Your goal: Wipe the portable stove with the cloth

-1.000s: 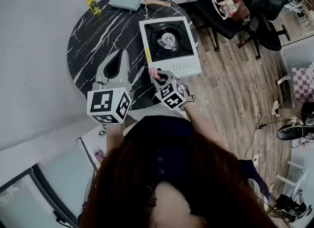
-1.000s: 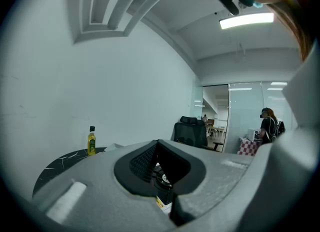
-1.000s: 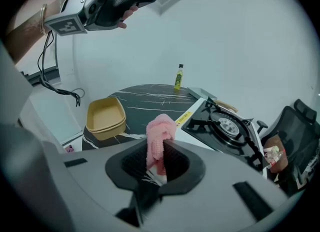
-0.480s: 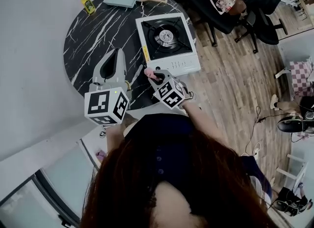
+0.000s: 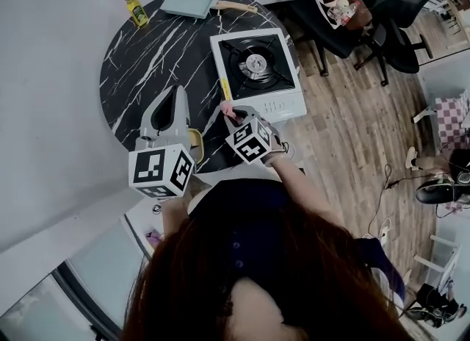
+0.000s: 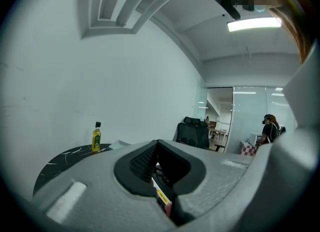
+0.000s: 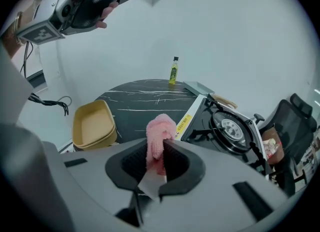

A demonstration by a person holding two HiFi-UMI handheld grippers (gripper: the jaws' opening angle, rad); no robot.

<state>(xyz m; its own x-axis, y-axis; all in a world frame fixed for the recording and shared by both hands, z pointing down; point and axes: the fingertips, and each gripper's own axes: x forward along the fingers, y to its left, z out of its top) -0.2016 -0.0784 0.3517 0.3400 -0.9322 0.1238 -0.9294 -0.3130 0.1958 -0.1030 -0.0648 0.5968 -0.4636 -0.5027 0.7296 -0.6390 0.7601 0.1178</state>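
The person stands at the near edge of the round table (image 5: 147, 53), with the stove (image 5: 257, 64) on its far right part. The right gripper (image 7: 156, 158) has its jaws pinched tight on the pink cloth (image 7: 161, 132), which sticks up from between them in a bunched tuft. It hangs just short of the stove's near left corner and does not seem to touch it. The left gripper (image 5: 178, 93) hovers over the table to the left, jaws drawn together with nothing in them. A yellow dish (image 7: 92, 123) sits by the table's near edge and a bottle (image 7: 173, 71) at the far side. To my eye this is the approach, and no wiping has begun. The next move calls for carrying the cloth forward and down onto the stove's white top, then stroking across it while keeping clear of the black burner grate.
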